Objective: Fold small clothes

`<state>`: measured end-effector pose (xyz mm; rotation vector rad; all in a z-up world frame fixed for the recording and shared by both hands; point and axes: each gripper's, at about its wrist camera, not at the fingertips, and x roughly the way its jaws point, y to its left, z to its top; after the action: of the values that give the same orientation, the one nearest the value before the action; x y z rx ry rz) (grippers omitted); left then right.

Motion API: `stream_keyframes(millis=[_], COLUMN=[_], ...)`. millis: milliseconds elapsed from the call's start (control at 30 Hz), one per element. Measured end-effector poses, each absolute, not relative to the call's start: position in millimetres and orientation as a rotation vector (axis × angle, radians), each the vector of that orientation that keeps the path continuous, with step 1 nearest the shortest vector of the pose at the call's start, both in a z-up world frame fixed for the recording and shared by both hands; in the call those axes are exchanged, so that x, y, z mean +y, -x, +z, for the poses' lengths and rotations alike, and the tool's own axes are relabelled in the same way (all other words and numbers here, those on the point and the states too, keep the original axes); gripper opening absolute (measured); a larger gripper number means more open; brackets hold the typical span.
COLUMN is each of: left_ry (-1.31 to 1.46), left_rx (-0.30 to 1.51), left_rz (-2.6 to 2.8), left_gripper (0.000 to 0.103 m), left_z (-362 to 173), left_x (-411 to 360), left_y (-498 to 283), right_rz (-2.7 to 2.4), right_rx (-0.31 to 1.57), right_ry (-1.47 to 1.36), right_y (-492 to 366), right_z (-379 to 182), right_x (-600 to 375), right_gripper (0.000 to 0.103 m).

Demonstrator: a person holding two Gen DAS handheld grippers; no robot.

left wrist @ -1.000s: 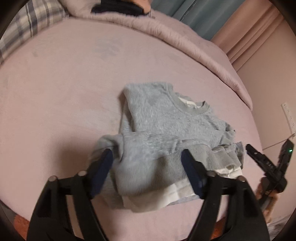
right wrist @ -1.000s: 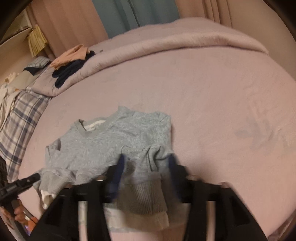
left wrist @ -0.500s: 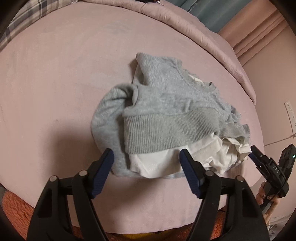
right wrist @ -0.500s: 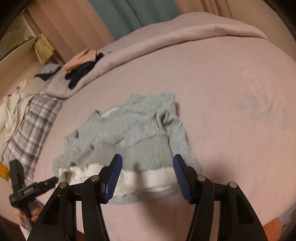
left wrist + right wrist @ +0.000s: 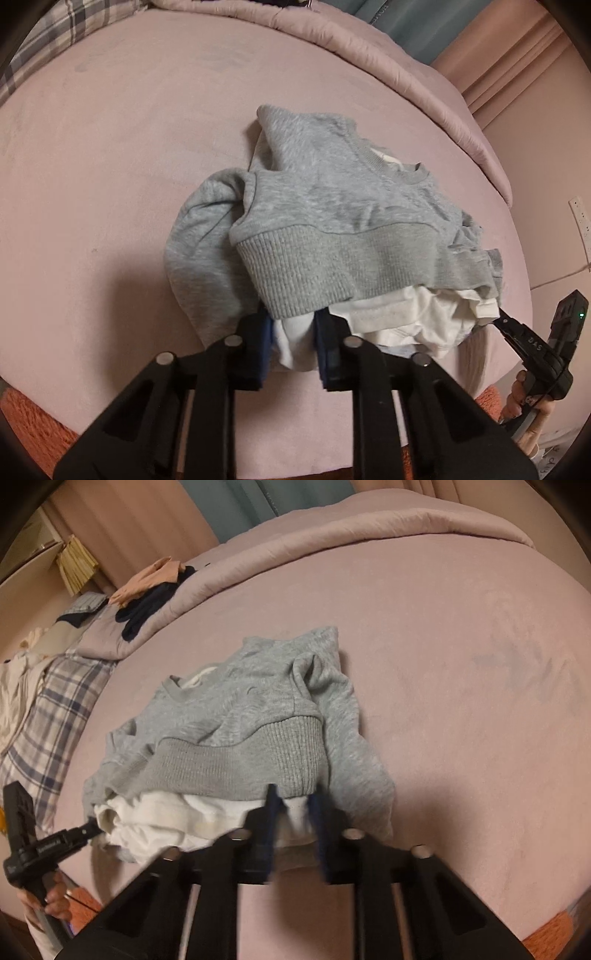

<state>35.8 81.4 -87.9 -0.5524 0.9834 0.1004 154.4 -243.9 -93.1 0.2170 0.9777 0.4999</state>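
With the grey sweatshirt [image 5: 332, 206] lying half folded on the pink bed [image 5: 110, 147], its near white hem is pinched by the just-closed left gripper [image 5: 293, 339] and right gripper [image 5: 295, 819], and should be lifted evenly.

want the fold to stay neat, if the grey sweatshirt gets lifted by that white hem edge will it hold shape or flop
Likely flop: the grey sweatshirt already lies in soft bunched folds. Both the left gripper and the right gripper, which just closed, pinch only the white hem, so the unsupported middle would probably sag. It looks light, and the folded sleeve may slide loose.
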Motion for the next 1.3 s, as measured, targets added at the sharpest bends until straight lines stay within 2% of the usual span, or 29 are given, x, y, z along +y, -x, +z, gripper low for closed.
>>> stream_keyframes(millis=[67, 333, 567, 867, 1033, 1300], left_ry=[0.546, 0.586, 0.562, 0.642, 0.652, 0.684], left_rx=[0.951, 0.821, 0.781, 0.883, 0.953, 0.915], left_rz=[0.090, 0.002, -0.021, -0.030, 0.027, 0.085], left_gripper=[0.017, 0.016, 0.017, 0.020, 0.023, 0.027], left_z=[-75.2, -27.6, -9.7, -27.0, -45.8, -52.2], left_x=[81.0, 91.2, 89.7, 113.4, 126.9, 144.6], left_y=[-29.9, -22.0, -43.6, -100.0, -127.1, -150.6], right_rz=[0.528, 0.661, 0.658, 0.607, 0.563, 0.486], right_rx=[0.963, 0.847, 0.768, 0.793, 0.875, 0.935], right_ry=[-0.257, -0.404, -0.424, -0.385, -0.362, -0.330], right_y=[-150.0, -138.3, -153.7, -191.6, -225.3, -258.6], right_z=[-85.0, -36.9, -15.9, -20.9, -42.6, -59.1], right_x=[-249.2, -275.3, -270.8, -247.8, -228.0, -216.0], right_gripper=[0.010, 0.008, 0.008, 0.008, 0.008, 0.008])
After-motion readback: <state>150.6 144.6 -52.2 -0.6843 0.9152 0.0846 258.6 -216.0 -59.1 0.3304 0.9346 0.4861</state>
